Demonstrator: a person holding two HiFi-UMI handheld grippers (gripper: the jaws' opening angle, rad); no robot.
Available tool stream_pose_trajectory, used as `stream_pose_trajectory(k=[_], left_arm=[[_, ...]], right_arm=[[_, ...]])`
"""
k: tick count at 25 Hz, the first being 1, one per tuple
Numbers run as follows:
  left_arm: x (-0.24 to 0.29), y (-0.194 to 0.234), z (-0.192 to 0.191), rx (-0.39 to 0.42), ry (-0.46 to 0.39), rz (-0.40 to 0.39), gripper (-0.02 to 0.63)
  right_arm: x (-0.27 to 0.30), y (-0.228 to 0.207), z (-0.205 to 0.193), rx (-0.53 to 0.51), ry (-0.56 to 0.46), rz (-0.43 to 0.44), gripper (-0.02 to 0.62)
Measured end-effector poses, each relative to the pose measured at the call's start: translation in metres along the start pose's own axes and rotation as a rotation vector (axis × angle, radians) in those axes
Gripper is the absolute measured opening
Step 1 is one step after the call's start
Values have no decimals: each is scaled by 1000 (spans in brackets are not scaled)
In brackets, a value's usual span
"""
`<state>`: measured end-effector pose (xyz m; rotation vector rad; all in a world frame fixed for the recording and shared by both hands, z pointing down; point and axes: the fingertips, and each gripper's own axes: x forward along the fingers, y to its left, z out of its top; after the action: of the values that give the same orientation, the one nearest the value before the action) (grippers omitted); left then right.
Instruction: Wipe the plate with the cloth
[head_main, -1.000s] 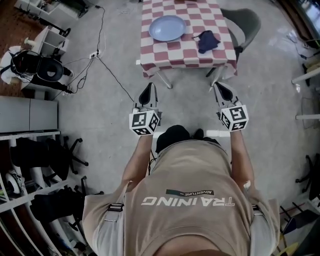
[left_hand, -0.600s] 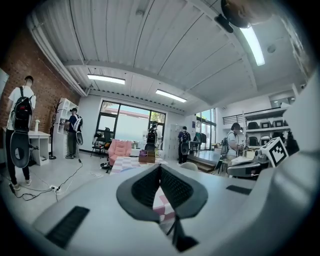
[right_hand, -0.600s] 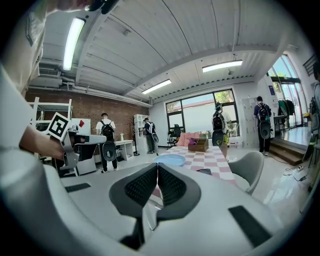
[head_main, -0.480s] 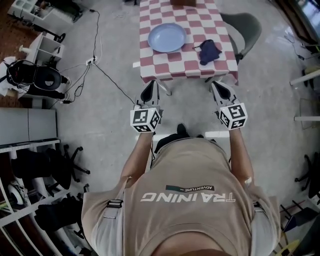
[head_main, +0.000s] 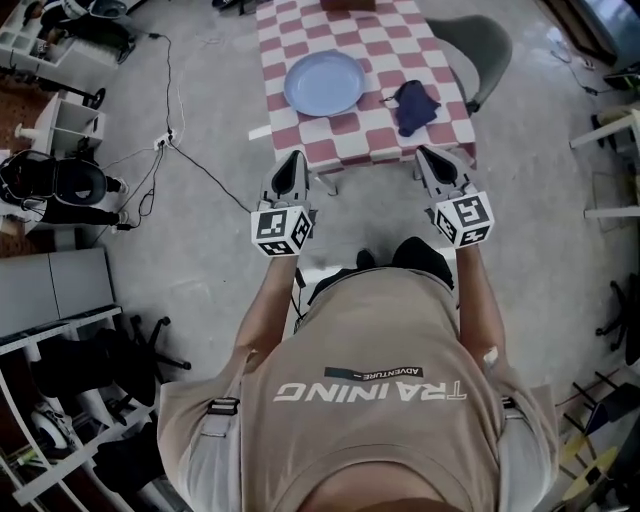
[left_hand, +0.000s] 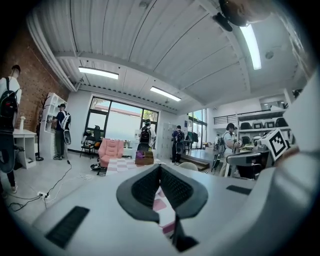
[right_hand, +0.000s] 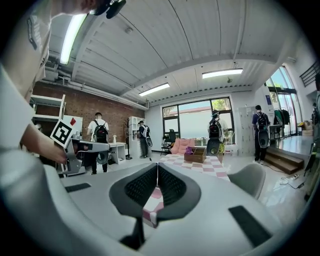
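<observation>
Treat this as the reach for the cloth, judging by the layout: nothing lifted and nothing wiped yet. Find the plate (head_main: 323, 83), pale blue and bare, lying flat on the checked table (head_main: 372, 142). Find the cloth (head_main: 413, 106) at its 3 o'clock, a crumpled dark blue heap near the plate but apart from it, close to the table's right edge.

Read the left hand-held gripper (head_main: 291, 155) as pressed together with nothing between the pads. Read the right hand-held gripper (head_main: 428, 152) the same way: pressed together and empty. Place both at about the table's near edge, the left at 6 o'clock of the plate and the right at 6 o'clock of the cloth, each pointing toward 12 o'clock and roughly level.

For a clean pickup, spread the right one before arriving over the cloth, not on top of it. Tip it downward and come in from 6 o'clock onto the highest fold. Pinch a thick bunch, leaving enough fabric hanging free to wipe with. Stop short of the checked covering, which looks easy to catch along with the cloth.

Bring the left one to the plate's rim at about 8 o'clock to steady it, since a smooth plate probably slides under a sideways push. Mind the chair (head_main: 478, 45) at 1 o'clock of the cloth and the cable (head_main: 215, 178) on the floor at 9 o'clock.
</observation>
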<state>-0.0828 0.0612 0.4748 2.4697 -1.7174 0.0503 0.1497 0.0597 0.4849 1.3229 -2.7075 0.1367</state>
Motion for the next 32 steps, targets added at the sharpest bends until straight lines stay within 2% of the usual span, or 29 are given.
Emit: stream_pose_trajectory(k=[12,17,21,26,32], left_arm=[[50,15,0,-36,16,67,15],[70,21,10,-21,1,133,15],[88,22,6,-32,14,179,15],[111,24,13,-37,-11,178,15],[133,60,14,-63,-19,183,15]], right_arm=[[53,-45,4,-49,25,78,18],[80,-69,13,-96,20,110,18],[99,-84,12,-75,21,152,18],[123,-95,20,-83,17,181,18],[163,-100,17,-16,21,194,18]])
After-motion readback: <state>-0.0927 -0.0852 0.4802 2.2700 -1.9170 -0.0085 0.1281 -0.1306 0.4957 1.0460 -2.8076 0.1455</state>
